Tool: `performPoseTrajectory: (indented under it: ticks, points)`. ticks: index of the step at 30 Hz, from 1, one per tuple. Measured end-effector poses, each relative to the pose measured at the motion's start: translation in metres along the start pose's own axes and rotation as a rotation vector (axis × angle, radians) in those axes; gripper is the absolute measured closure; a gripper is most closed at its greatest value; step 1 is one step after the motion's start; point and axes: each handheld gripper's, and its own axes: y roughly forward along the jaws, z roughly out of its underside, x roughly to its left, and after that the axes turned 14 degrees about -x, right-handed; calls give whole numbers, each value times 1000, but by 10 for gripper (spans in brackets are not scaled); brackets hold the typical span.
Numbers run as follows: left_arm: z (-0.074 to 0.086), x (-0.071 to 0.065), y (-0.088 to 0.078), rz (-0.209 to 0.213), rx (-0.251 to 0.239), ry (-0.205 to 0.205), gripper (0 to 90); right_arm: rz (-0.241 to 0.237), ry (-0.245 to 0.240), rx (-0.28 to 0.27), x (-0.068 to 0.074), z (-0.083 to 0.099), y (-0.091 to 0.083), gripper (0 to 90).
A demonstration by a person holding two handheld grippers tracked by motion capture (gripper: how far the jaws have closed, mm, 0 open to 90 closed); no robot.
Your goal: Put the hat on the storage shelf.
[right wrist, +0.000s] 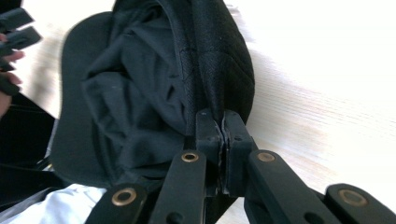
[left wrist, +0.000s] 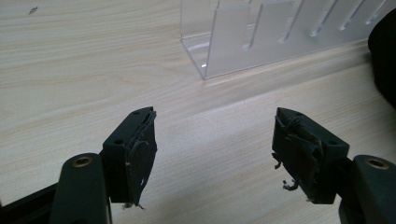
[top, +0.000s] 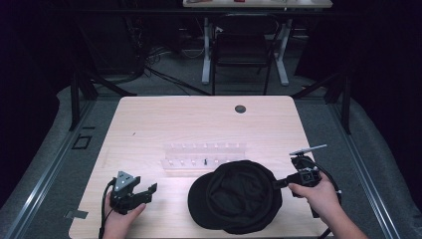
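Nearest the camera, two forearms are seen entering from the lower edge of the high view, each hand gripping a black two-jaw tool. The right claw (top: 276, 183) is pinched together on the rim of a black cap (top: 238, 196), at the cap's right-hand edge. In the right gripper view the jaws are seen pressed flat against each other with a fold of the cap's fabric band caught between them. The cap lies upside down on the pale wooden bench (top: 149, 124), towards its front edge and a little right of centre, with its brim pointing towards the left hand and its crumpled lining facing up.

The left claw (top: 144, 191) is held low over the bench at the front left, well apart from the cap; its jaws stand wide apart with nothing between them. Behind the cap, a clear plastic rack (top: 204, 155) with a row of pegs is set across the middle of the bench.

The cap is judged to be light and soft: its crown is likely to sag and fold when lifted. The brim looks stiffer. A firm hold is best taken on the stitched rim band or the brim, since loose lining would slip or bunch.
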Motion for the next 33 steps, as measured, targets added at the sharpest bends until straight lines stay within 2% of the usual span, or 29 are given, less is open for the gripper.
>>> performPoseTrajectory:
  ticks: [9, 21, 24, 28, 33]
  points:
    - [0, 0, -1, -1, 3, -2, 302, -78, 11, -33, 15, -6, -13, 879]
    - [0, 1, 0, -1, 3, -3, 303, -172, 30, -64, 29, -15, -23, 881]
    - [0, 1, 0, -2, 3, -3, 303, -205, 47, -67, 33, -17, -26, 881]
    - [0, 0, 0, -3, -2, -4, 303, -228, 37, -75, 40, -19, -30, 881]
    - [0, 0, 0, -6, -6, -6, 303, -269, 47, -92, 49, -22, -35, 881]
